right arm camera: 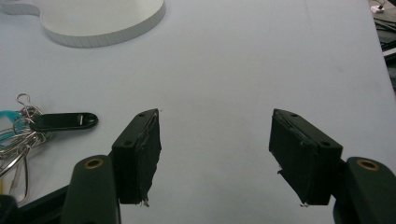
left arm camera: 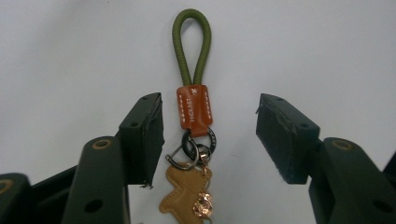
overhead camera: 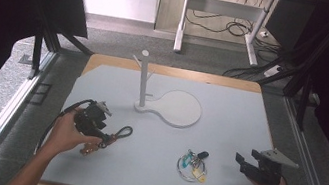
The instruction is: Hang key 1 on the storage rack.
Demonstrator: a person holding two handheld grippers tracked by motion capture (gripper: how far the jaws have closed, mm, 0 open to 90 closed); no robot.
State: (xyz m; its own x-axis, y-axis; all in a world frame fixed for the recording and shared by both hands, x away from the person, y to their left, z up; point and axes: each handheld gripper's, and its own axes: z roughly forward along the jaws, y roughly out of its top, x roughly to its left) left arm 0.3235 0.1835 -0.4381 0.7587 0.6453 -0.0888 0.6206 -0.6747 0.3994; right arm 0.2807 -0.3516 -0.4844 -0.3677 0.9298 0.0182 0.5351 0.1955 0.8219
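A keychain (left arm camera: 192, 107) with an olive cord loop, an orange leather tab, dark rings and a tan leather charm lies flat on the table. My left gripper (left arm camera: 209, 135) is open, its jaws standing either side of the tab and rings without touching them. From above, the keychain (overhead camera: 117, 133) sits at the table's left with the left gripper (overhead camera: 103, 138) over its near end. A bunch of keys (overhead camera: 193, 164) on a wire ring, with a black fob (right arm camera: 63, 121), lies right of centre. My right gripper (right arm camera: 215, 158) is open over bare table, to the right of the bunch.
A white stand (overhead camera: 144, 76) with a post and side pegs rises from a flat white base (overhead camera: 177, 107) at the table's middle. The table (overhead camera: 230, 108) is pale grey with a wooden far edge. Floor, desk legs and cables lie beyond.
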